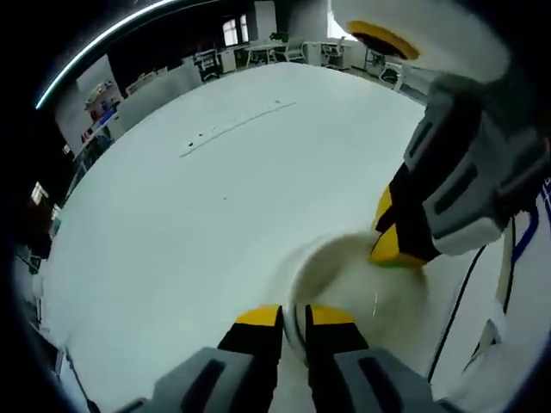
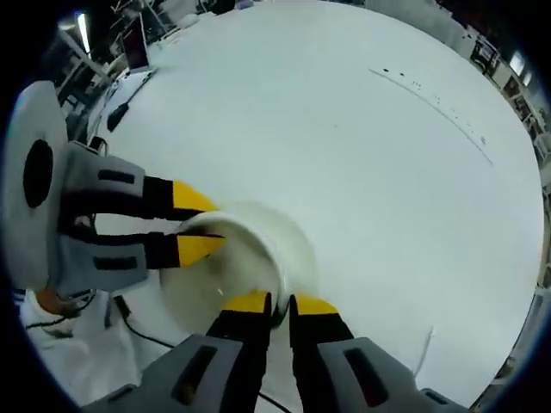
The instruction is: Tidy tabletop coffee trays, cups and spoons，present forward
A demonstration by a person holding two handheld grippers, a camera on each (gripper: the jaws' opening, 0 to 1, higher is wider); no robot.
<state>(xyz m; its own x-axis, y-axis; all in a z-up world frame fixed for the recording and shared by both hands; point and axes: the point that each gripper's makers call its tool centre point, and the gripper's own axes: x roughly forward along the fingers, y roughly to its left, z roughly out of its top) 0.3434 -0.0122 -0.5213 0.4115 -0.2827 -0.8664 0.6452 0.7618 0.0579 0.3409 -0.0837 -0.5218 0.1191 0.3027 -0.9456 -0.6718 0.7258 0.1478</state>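
White cup (image 1: 353, 275) on broad white tabletop (image 1: 198, 224)

A broad white tabletop (image 1: 198, 215) fills the foreground — matte and bright. Behind it stand white desks and shelving (image 1: 284, 52), with lit windows (image 1: 235, 31) on a dark wall.

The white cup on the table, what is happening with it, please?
A person holds two grippers, and both grip the rim of one white cup on the white table. The left gripper pinches the rim from one side, and the right gripper pinches another part. The cup looks blurred, so it is probably moving.
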